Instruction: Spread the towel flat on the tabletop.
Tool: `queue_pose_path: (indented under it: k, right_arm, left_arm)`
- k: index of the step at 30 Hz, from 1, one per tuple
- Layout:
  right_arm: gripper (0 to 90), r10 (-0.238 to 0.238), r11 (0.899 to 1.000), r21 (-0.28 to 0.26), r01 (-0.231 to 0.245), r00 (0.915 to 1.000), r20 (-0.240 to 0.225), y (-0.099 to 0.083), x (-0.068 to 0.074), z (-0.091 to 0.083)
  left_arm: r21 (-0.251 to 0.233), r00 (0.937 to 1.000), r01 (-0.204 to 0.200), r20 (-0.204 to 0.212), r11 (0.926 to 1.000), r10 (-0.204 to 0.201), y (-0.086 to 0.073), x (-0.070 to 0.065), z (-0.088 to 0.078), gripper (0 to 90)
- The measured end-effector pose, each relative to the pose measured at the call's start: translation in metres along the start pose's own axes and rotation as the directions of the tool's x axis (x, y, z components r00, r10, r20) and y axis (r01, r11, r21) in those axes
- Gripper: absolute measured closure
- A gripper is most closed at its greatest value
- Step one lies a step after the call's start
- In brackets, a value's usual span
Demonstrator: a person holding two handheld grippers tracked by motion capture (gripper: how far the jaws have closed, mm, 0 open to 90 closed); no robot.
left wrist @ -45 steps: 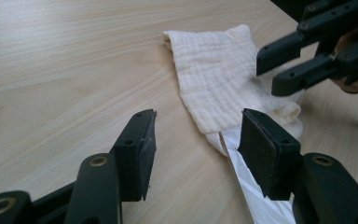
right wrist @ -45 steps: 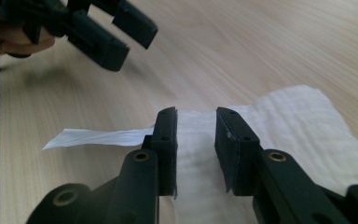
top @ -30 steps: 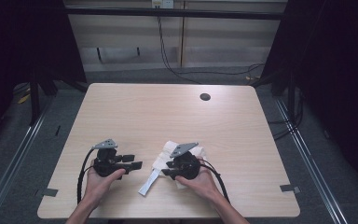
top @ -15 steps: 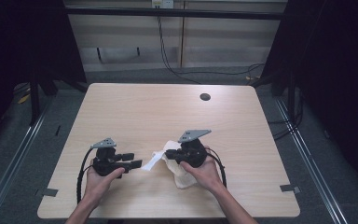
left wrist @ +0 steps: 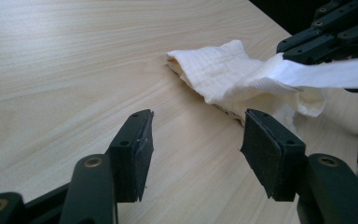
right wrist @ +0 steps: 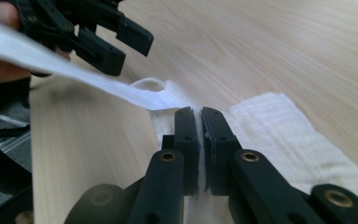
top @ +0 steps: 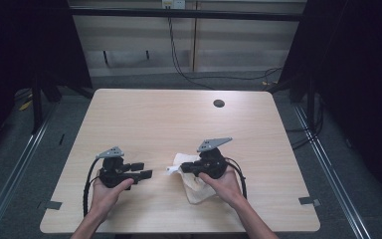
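Observation:
A white cloth (top: 195, 185) lies on the wooden table (top: 179, 124) near the front, under the person's right hand. My right gripper (top: 181, 168) is shut on a thin fold of it; the jaws have just been closing, with the cloth (right wrist: 279, 126) pinched between them. A white strip (right wrist: 51, 60) of the cloth runs from the right gripper (right wrist: 200, 114) out toward the left gripper (right wrist: 107, 37). My left gripper (top: 146, 170) rests low at the front left, open, and its jaws (left wrist: 196, 140) have nothing between them. The cloth (left wrist: 214, 74) lies just beyond them.
A small dark round hole (top: 219, 103) sits near the table's far edge. Grey tape marks (top: 308, 200) lie at the front corners. Beyond the table are dark curtains, metal rails and floor cables.
The right gripper has closed on the cloth and risen, moving slightly right. The strip that lay on the table toward the front is now lifted. The left hand has not moved.

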State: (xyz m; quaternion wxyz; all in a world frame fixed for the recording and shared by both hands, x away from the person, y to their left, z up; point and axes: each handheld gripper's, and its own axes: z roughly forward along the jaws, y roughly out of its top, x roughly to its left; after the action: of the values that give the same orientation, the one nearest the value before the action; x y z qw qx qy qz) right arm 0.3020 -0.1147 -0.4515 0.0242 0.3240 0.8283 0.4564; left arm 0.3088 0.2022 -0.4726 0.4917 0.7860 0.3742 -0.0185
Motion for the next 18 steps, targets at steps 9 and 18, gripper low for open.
queue_pose_path:
  k: [9,18]
  right_arm:
    - [84.4,0.002,0.999,0.038,-0.002,0.9999,0.011,-0.013,-0.001,0.005]
    - [80.5,-0.026,0.998,0.058,0.026,0.9996,0.006,-0.016,0.003,0.01]
  left_arm:
    - [0.02,0.9997,-0.023,0.012,0.9995,0.023,0.002,-0.005,0.006,43.1]
    - [0.025,0.9997,-0.022,0.01,0.9994,0.022,0.002,-0.004,0.006,43.1]
